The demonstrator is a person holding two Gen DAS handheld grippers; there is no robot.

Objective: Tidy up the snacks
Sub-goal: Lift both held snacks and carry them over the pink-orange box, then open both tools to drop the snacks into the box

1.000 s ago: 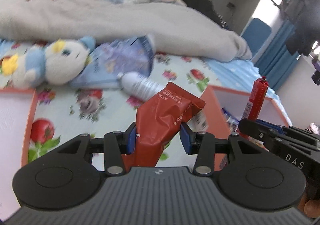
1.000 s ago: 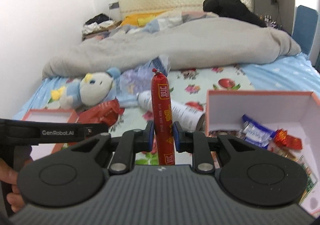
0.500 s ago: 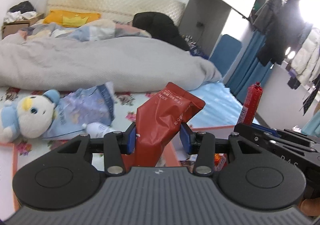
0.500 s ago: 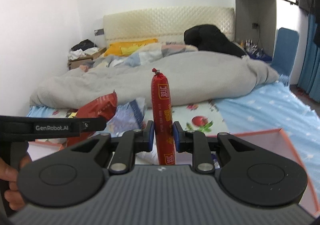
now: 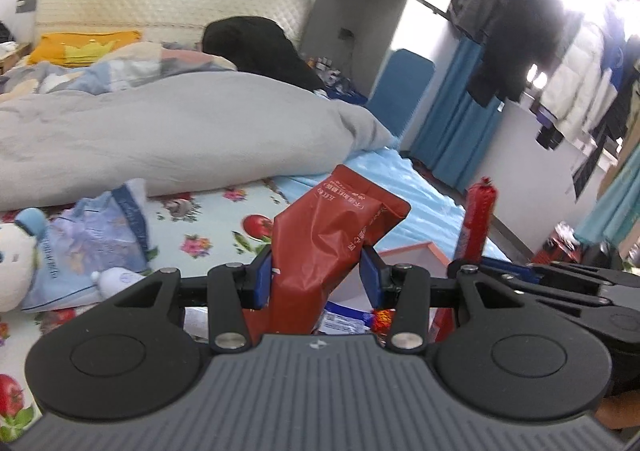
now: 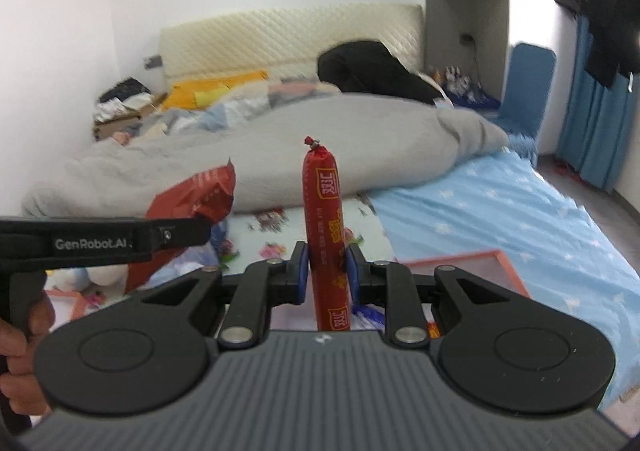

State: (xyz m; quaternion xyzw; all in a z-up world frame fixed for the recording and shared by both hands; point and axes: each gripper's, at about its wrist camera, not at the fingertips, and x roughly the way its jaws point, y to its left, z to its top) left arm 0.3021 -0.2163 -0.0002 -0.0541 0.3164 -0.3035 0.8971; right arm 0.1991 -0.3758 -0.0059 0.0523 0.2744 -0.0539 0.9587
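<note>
A crumpled red snack pouch (image 5: pixel 332 247) stands pinched between the pads of the left gripper (image 5: pixel 316 277). The right gripper (image 6: pixel 327 274) is clamped on an upright red sausage stick (image 6: pixel 326 227). Both hang above an orange-edged box (image 6: pixel 472 263) on the bed, with wrapped snacks (image 5: pixel 348 319) lying inside it.

A bed (image 5: pixel 404 179) is covered by a pale sheet printed with flowers and tomatoes, light blue along one side. Across it a bulky grey duvet (image 5: pixel 180 131) is heaped. On the sheet are seen a white and blue plush toy (image 5: pixel 16 263), a crumpled blue plastic bag (image 5: pixel 96 235), a white bottle (image 5: pixel 116 281) and an open orange-rimmed white box (image 6: pixel 486 265).
</note>
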